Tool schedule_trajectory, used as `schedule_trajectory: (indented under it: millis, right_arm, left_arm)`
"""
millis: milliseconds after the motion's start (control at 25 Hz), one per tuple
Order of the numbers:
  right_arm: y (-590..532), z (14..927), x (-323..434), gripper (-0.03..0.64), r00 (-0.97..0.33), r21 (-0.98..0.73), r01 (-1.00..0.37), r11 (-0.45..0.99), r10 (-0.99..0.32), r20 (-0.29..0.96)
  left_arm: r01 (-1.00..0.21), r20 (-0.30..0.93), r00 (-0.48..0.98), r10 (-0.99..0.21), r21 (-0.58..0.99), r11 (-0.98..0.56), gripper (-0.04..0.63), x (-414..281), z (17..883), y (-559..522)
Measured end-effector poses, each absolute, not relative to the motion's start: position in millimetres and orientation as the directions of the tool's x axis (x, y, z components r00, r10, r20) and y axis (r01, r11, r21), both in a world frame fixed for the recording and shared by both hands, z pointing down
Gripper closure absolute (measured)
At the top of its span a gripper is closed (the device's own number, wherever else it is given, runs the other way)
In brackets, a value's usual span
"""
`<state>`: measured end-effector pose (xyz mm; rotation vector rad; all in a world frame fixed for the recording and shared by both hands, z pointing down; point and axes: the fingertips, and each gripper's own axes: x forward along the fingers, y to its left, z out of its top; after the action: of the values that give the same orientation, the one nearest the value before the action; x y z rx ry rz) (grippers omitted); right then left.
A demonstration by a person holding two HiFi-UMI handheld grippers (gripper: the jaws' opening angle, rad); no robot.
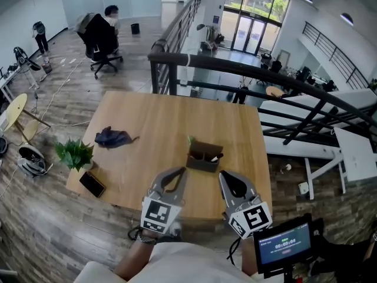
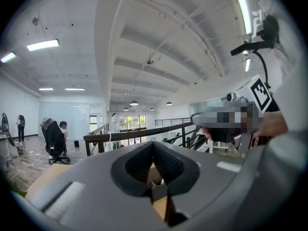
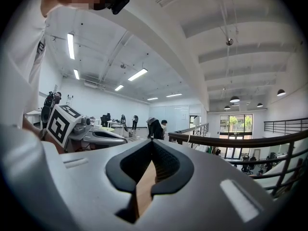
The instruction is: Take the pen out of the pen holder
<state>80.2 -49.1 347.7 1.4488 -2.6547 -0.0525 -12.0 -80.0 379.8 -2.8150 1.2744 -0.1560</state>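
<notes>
Wooden tabletop (image 1: pixel 147 122) carries the pen holder (image 1: pixel 202 161), pen (image 1: pixel 215 157) inside — left gripper (image 1: pixel 179 175) and right gripper (image 1: pixel 226 178) hover short of it, fingers clenched on nothing; next, one must open and reach the pen

A wooden worktop (image 1: pixel 177 128) stands on a grey plank floor (image 1: pixel 53 229), with a black mezzanine railing (image 1: pixel 247 68) along its far side. A black office chair (image 1: pixel 101 37) sits far left and tall windows (image 1: pixel 253 5) far right. The walls (image 1: pixel 23 10) are white, with strip lights (image 2: pixel 43 44) overhead.
</notes>
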Motion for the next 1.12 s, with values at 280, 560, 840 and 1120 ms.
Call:
schedule_trajectory:
  millis: [280, 560, 840, 1120]
  right_arm:
    - [-78.7, 351.1, 68.0, 0.615, -0.509, 0.066, -0.855, 0.514, -0.857, 0.079]
    - [-93.3, 361.7, 57.9, 0.615, -0.506, 0.057, -0.855, 0.515, -0.855, 0.115]
    - [-104.4, 366.6, 60.9, 0.614, -0.486, 0.057, -0.865, 0.498, -0.861, 0.147]
    - [-111.4, 369.5, 62.0, 0.614, -0.458, 0.079, -0.874, 0.479, -0.868, 0.193]
  left_arm:
    - [-0.728, 0.085, 0.675, -0.733, -0.087, -0.680, 0.597, -23.1, 384.3, -101.0]
    - [-0.668, 0.090, 0.741, -0.666, 0.000, -0.744, 0.597, -24.7, 387.2, -110.0]
    - [-0.661, 0.103, 0.748, -0.655, 0.035, -0.749, 0.597, -23.4, 389.9, -115.9]
    - [-0.667, 0.129, 0.738, -0.662, -0.008, -0.745, 0.597, -25.0, 392.2, -124.8]
